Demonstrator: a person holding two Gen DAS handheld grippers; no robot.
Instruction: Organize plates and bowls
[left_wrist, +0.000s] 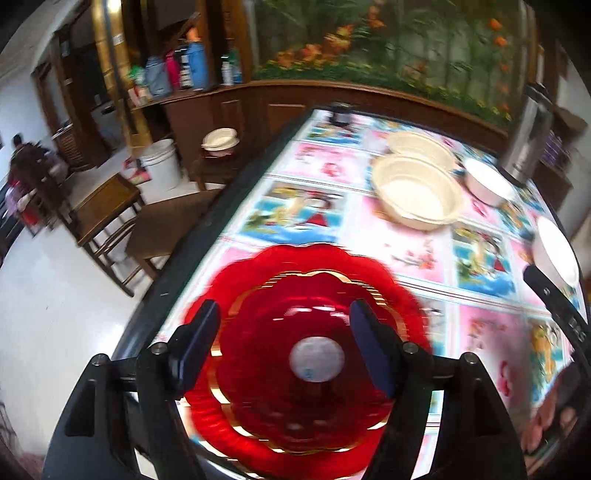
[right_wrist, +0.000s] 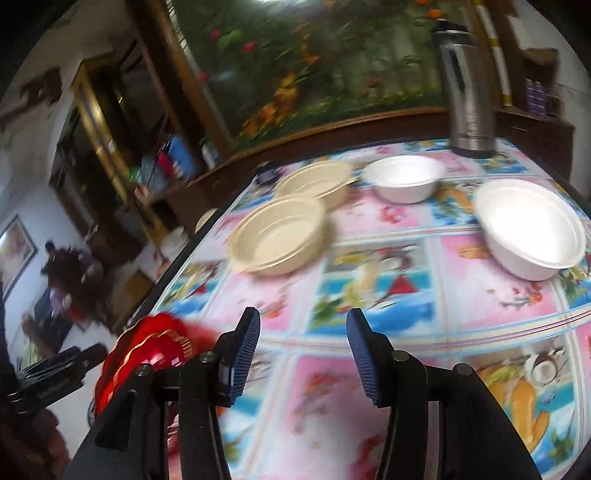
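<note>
Left wrist view alone shows the whole red plate (left_wrist: 295, 354) at the tabletop's (left_wrist: 402, 243) near left edge, under the left gripper (left_wrist: 284, 343), jaws apart, empty. Right gripper (right_wrist: 303, 354) likewise parted, holding nothing, over patterned cloth; cabinets (left_wrist: 236, 107) behind.

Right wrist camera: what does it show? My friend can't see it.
An open right tool hovers, holding nothing, over a colourful cartoon tablecloth. Beyond sit two cream bowls and two white bowls, with a steel flask behind and a red plate at left.
</note>
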